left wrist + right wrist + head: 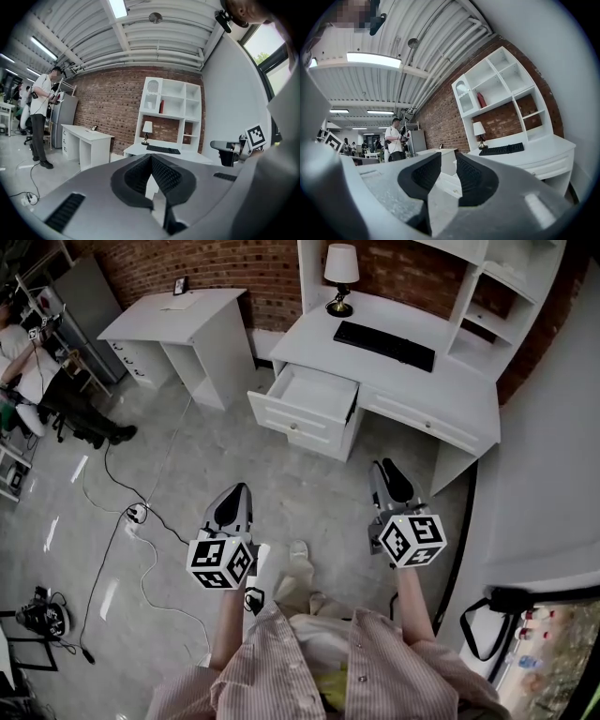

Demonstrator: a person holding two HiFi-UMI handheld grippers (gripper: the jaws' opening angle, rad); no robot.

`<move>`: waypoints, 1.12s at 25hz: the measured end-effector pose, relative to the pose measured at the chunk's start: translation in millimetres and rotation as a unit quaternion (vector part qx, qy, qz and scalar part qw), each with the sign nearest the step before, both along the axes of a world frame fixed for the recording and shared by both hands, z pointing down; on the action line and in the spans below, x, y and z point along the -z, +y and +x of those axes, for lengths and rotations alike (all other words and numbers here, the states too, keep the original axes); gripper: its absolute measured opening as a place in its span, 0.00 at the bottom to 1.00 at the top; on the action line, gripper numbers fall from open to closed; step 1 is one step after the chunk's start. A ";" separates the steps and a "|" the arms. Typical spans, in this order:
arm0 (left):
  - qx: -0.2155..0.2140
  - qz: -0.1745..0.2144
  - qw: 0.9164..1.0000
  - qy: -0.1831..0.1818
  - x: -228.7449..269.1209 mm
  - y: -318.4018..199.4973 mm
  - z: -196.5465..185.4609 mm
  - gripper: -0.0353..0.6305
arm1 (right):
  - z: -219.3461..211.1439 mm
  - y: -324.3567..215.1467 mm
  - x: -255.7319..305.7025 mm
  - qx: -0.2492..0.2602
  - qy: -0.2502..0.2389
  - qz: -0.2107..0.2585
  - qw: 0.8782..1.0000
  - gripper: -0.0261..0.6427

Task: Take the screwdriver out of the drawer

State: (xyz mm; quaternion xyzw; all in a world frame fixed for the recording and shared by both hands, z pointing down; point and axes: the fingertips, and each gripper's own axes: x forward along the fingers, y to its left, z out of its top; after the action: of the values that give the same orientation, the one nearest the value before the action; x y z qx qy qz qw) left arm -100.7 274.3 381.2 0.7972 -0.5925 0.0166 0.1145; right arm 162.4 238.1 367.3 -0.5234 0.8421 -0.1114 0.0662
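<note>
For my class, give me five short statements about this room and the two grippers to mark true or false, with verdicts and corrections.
1. The drawer of the desk stands pulled open. True.
2. The keyboard lies inside the drawer. False: it lies on the desk top.
3. The right gripper has its jaws apart with nothing between them. True.
4. The left gripper holds a screwdriver. False: its jaws meet at the tips and hold nothing.
5. The lamp stands on the floor. False: it stands on the desk top, near the keyboard.
</note>
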 end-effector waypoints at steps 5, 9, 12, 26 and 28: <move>0.002 -0.011 1.000 0.005 -8.0 -52.3 -11.3 0.05 | -11.7 -51.0 -9.1 0.005 0.001 -0.011 1.000 0.19; -0.002 -0.021 1.000 0.007 -13.6 -99.4 -21.6 0.05 | -20.6 -96.1 -16.1 0.000 0.000 -0.021 1.000 0.23; -0.006 -0.028 1.000 0.009 -17.4 -133.7 -28.4 0.05 | -28.0 -127.6 -19.9 -0.003 0.002 -0.028 1.000 0.26; -0.038 -0.041 0.998 0.018 -32.8 -261.9 -50.9 0.05 | -56.1 -244.4 -37.2 -0.017 0.014 -0.051 0.998 0.26; -0.042 -0.044 0.998 0.019 -35.9 -272.3 -51.8 0.05 | -58.9 -254.8 -40.0 -0.017 0.015 -0.055 0.998 0.26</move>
State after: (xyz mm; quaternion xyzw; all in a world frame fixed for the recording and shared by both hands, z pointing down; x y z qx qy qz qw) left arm -152.6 2.1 417.1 0.8158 -0.5549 0.0327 0.1597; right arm 103.5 -16.6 407.3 -0.5420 0.8267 -0.1486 0.0267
